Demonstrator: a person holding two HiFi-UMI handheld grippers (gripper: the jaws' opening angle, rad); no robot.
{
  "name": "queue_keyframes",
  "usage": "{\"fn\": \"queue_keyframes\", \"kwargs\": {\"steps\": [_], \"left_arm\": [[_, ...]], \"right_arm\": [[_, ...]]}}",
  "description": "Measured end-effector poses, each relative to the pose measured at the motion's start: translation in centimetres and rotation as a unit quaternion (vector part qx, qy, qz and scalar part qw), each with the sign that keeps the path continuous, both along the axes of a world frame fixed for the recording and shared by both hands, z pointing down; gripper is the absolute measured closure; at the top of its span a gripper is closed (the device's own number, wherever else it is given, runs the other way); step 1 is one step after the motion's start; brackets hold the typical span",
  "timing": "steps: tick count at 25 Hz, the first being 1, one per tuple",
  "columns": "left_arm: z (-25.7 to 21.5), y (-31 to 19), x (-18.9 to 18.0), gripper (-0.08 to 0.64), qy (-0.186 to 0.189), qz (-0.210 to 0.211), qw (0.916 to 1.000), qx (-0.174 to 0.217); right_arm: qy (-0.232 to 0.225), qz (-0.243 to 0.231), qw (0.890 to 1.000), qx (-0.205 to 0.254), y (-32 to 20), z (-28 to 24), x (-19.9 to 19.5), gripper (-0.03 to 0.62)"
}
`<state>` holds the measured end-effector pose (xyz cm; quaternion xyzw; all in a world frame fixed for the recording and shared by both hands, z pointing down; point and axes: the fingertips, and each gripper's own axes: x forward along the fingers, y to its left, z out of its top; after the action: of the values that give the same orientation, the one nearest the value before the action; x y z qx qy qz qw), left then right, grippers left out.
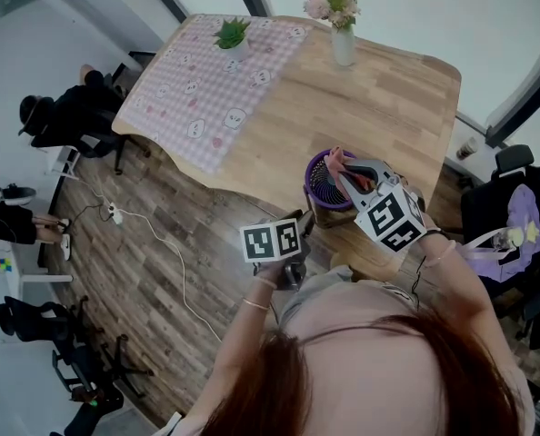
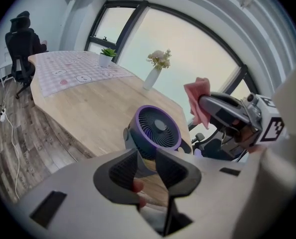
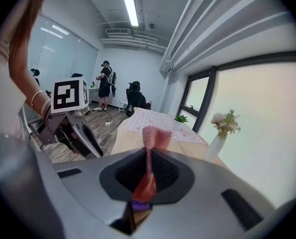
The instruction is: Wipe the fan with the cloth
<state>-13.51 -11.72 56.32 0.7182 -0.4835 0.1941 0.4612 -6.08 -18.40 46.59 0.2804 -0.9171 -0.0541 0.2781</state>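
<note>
the fan [image 2: 158, 128] has a purple rim round a dark grey grille. the cloth [image 3: 153, 137] is pink. the table [image 1: 388, 98] is pale wood, with a pink-and-white checked tablecloth [image 1: 206, 89]. white vase [image 1: 344, 45], pink flowers [image 1: 334, 3].

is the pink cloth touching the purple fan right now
Apart. The left gripper view shows it: the pink cloth hangs up and to the right of the fan, with open background showing between the two.

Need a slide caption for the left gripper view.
Open left gripper faces the fan; the right gripper holds a pink cloth.
</note>
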Motion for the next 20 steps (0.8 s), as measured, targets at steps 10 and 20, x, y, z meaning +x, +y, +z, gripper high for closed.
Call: {"fn": "queue_keyframes", "kwargs": {"steps": [10, 20], "left_arm": [[2.3, -1.2, -0.1, 0.468, -0.012, 0.014, 0.9992, -0.034], [3.9, -1.9, 0.1, 0.463, -0.010, 0.020, 0.9965, -0.081]], "right_arm": [[0.053, -0.032, 0.998, 0.010, -1.8, 3.1, -2.0, 0.568], [0.080, -0.036, 0.996, -0.010, -4.1, 6.5, -2.8, 0.568]]}}
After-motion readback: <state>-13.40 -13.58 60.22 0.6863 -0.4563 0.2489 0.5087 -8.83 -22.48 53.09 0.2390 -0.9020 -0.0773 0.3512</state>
